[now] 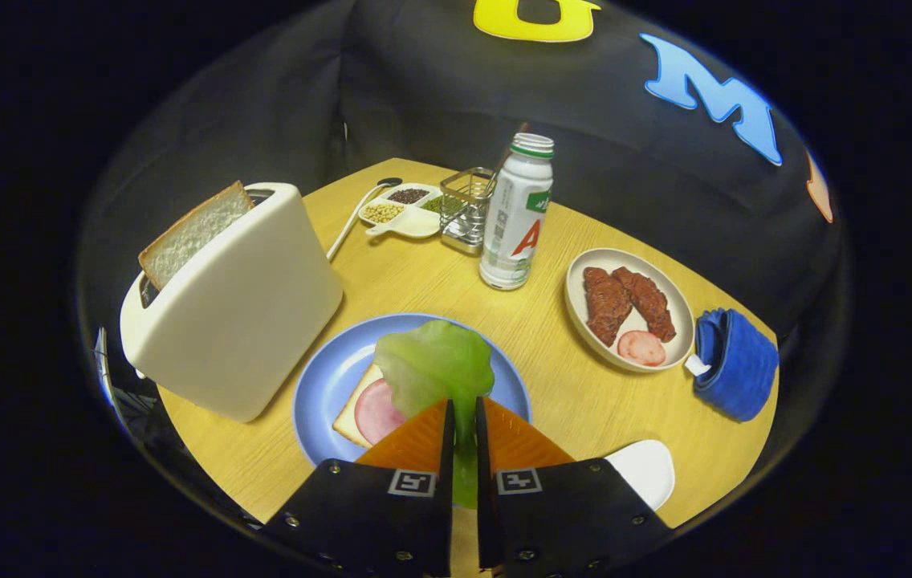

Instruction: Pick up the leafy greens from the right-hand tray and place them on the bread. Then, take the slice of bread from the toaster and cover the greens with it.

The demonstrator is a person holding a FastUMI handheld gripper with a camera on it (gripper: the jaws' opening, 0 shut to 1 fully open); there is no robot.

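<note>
Tongs [464, 417] clamped on the lettuce leaf [433, 365], held over the ham-topped bread [353, 411] on the blue plate [319, 381]; the toaster [239, 313] at ten o'clock holds its bread slice [193, 233]. Releasing and covering seem left.

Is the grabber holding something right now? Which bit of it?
Yes. The gripper pinches the pale green lettuce leaf by its lower edge, over the bread slice on the round blue plate.
</note>
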